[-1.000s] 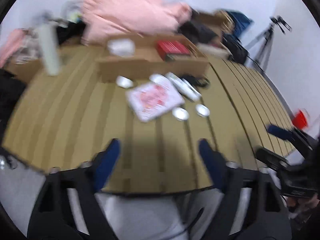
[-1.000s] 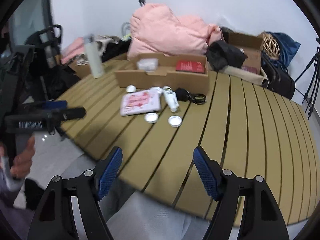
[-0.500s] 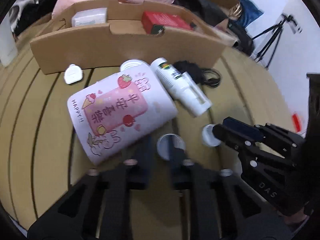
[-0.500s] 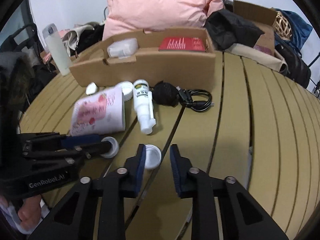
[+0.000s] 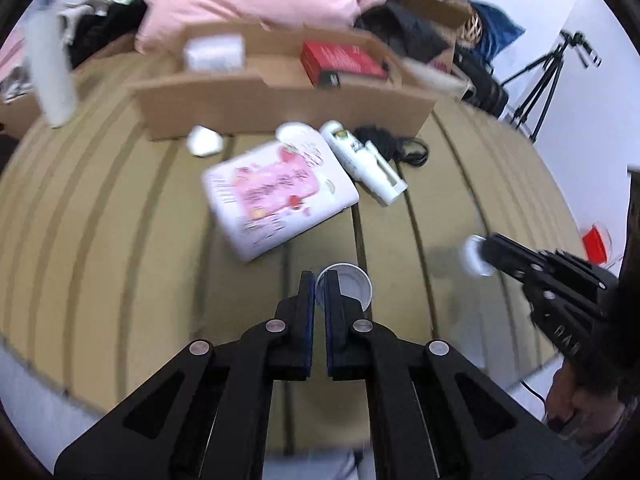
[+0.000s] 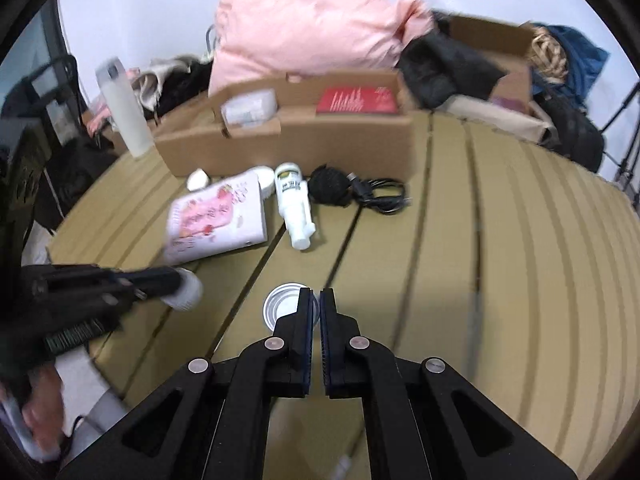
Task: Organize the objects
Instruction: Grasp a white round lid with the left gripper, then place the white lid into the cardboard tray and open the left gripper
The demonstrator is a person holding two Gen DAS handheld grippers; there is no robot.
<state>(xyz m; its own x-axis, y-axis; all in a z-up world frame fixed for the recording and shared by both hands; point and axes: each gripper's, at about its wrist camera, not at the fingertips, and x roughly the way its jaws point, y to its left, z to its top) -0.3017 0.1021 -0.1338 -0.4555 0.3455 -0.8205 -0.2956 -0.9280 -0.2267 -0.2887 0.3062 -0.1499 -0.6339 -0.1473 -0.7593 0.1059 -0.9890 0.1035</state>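
Note:
Two shallow white round lids are the objects in hand. In the left wrist view my left gripper (image 5: 319, 282) is shut on the rim of one lid (image 5: 350, 288), just above the slatted table (image 5: 120, 240). My right gripper (image 6: 316, 298) has its jaws closing, pinching the rim of the other lid (image 6: 282, 306). Each gripper also shows in the other's view: the right gripper (image 5: 490, 250) carries its lid (image 5: 472, 256) at the right, and the left gripper (image 6: 176, 278) holds its lid (image 6: 188, 292) at the left.
A pink-printed white pouch (image 5: 276, 192), a lying white bottle (image 5: 360, 160) and a black cable (image 6: 376, 196) sit mid-table. Behind them stands an open cardboard box (image 5: 280, 108) with a red box (image 5: 344, 60). A tall white bottle (image 6: 124, 108) stands far left.
A second ago both grippers stood wide open near the table's front edge. They moved in over the lids, shut on their rims, and have drawn back a little with the lids.

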